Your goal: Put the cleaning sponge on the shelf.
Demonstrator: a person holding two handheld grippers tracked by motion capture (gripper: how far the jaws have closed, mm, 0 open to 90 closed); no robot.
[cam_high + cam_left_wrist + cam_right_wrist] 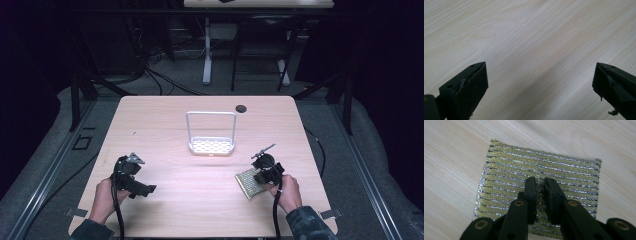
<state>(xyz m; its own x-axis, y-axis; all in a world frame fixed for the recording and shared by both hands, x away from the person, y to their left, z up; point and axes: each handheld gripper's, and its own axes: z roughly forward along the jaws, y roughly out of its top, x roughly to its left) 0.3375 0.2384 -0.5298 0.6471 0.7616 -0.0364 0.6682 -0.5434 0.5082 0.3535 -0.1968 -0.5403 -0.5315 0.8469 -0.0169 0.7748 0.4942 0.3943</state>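
I start with the bench, which fills the middle of the high view, pale wood with a small dark grommet hole near its far edge. At the centre of the frame stands a white wire rack, an upright hoop over a perforated tray. Lower right of the frame lies the gold-and-silver scouring pad, flat on the bench, and my right gripper sits right on it, so the right hand is clearly the nearer one; the left gripper is well apart at the lower left, over bare wood

In the right gripper view the scouring pad spreads across the middle of the frame, its stripes and long axis running left to right, crosswise to my jaws. The right gripper comes in from the bottom edge with the jaws drawn narrow, only a slim gap between them, tips over the pad's middle; I cannot tell whether they pinch any fabric or merely press on it

In the left gripper view the left gripper stands wide, holding nothing, only wood grain between the jaws

I judge the rack lies up and left of the pad
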